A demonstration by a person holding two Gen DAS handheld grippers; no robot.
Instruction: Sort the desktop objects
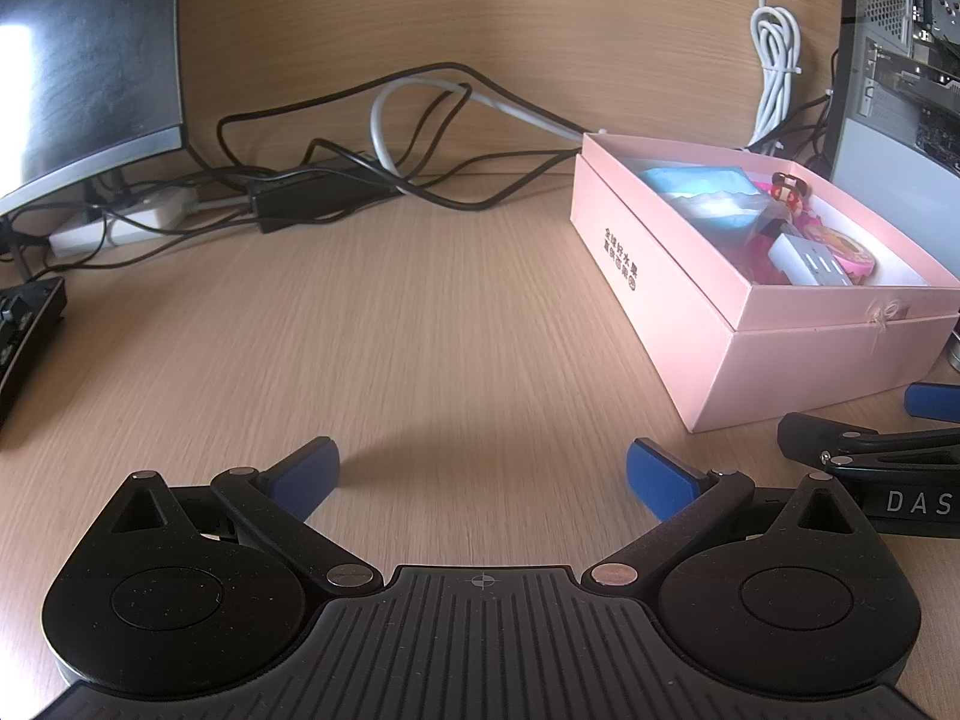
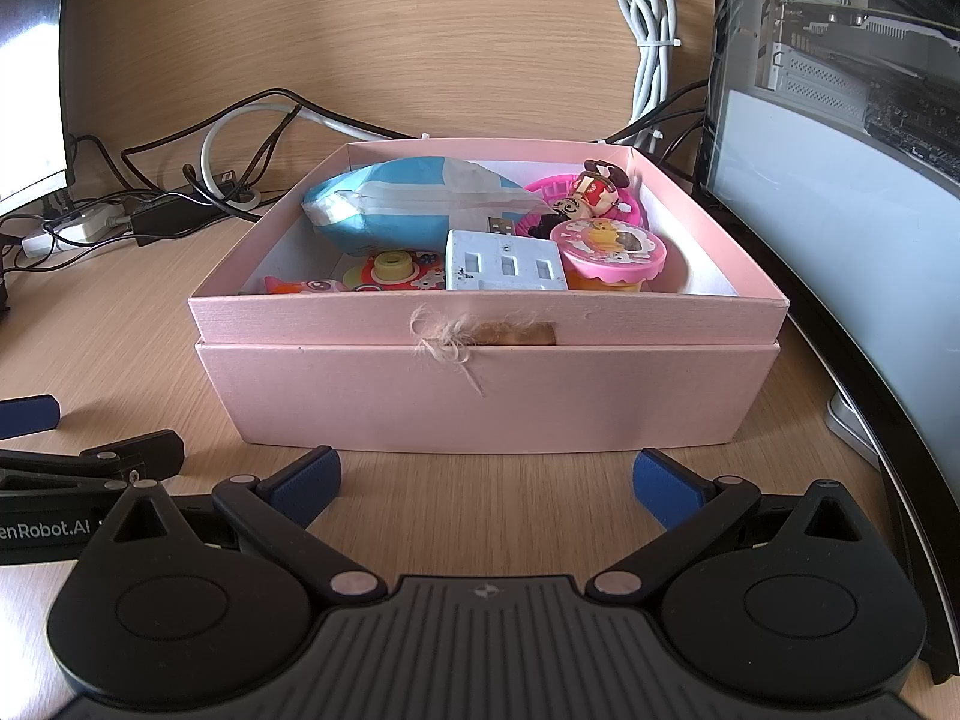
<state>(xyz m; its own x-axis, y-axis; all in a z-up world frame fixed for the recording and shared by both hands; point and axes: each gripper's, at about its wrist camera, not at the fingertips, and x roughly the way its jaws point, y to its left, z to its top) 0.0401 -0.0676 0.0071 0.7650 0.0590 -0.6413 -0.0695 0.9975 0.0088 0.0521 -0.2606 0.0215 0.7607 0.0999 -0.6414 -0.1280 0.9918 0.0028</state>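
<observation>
A pink cardboard box [image 2: 480, 396] stands on the wooden desk, also in the left wrist view [image 1: 690, 312]. It holds a blue-and-white packet [image 2: 414, 204], a white USB hub [image 2: 507, 267], a round pink tape roll [image 2: 609, 249], a small figurine [image 2: 591, 192] and a red-and-yellow toy [image 2: 390, 273]. My right gripper [image 2: 485, 480] is open and empty, low over the desk just in front of the box. My left gripper [image 1: 483, 474] is open and empty over bare desk, left of the box. The right gripper shows in the left wrist view [image 1: 870, 456].
A monitor [image 1: 84, 60] stands at the back left, with a power strip [image 1: 120, 222] and tangled black and white cables [image 1: 384, 138] behind. A keyboard edge [image 1: 24, 330] lies far left. A computer case [image 2: 840, 150] stands right of the box. A coiled white cable [image 2: 648, 42] hangs on the wall.
</observation>
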